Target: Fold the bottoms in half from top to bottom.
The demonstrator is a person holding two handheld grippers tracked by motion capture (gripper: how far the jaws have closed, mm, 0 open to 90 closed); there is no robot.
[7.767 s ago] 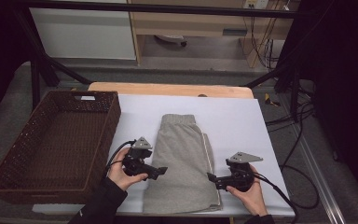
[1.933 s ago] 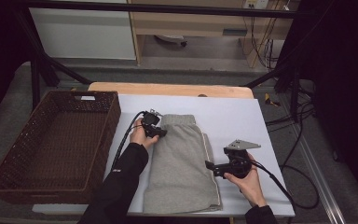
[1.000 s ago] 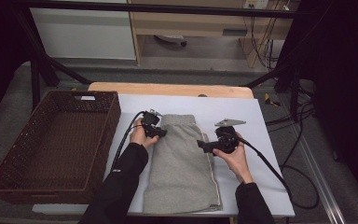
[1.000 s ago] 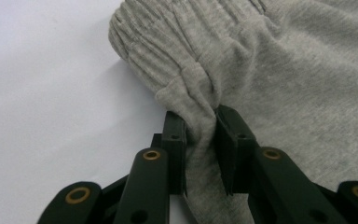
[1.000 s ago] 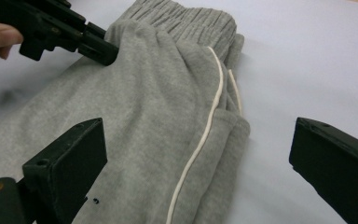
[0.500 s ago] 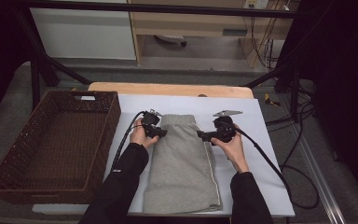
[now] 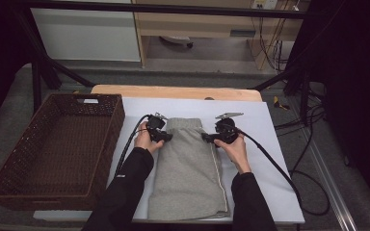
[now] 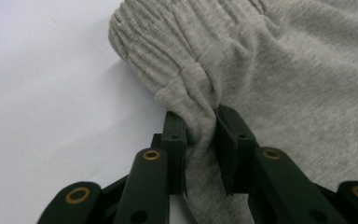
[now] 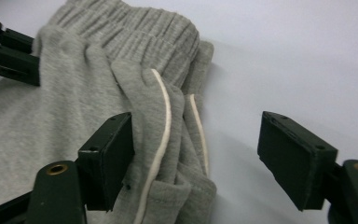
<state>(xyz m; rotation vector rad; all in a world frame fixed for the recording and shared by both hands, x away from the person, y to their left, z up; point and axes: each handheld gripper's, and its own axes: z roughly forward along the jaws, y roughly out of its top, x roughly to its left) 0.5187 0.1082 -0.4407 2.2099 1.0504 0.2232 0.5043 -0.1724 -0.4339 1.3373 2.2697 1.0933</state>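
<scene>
Grey jersey shorts (image 7: 190,173) lie flat on the white sheet (image 7: 265,159) that covers the table, waistband at the far end and hems toward the person, just right of the wicker basket (image 7: 53,154); the step in hand looks like taking hold of the two waistband corners, probably to fold the shorts or lift them; the left gripper (image 7: 160,136) sits at the waistband corner nearer the basket, and its own view shows the jaws drawn narrow and pinching a bunched fold of the grey cloth (image 8: 200,116), so that side is already held; the right gripper (image 7: 211,137) is at the opposite corner, on the side of the shorts away from the basket, and its jaws have just been closing; in its own view they stand fairly wide, one pad pushing against the cloth by the cream stripe (image 9: 161,135), the other well clear over bare sheet, the gathered side seam lying between them but not yet pinched; the next move, I judge, calls for that gripper to finish closing on the seam edge, catching both layers rather than only the top one, before both hands lift together; the basket, woven brown with a cut-out handle at its far end, has nothing in it that I can see.
</scene>
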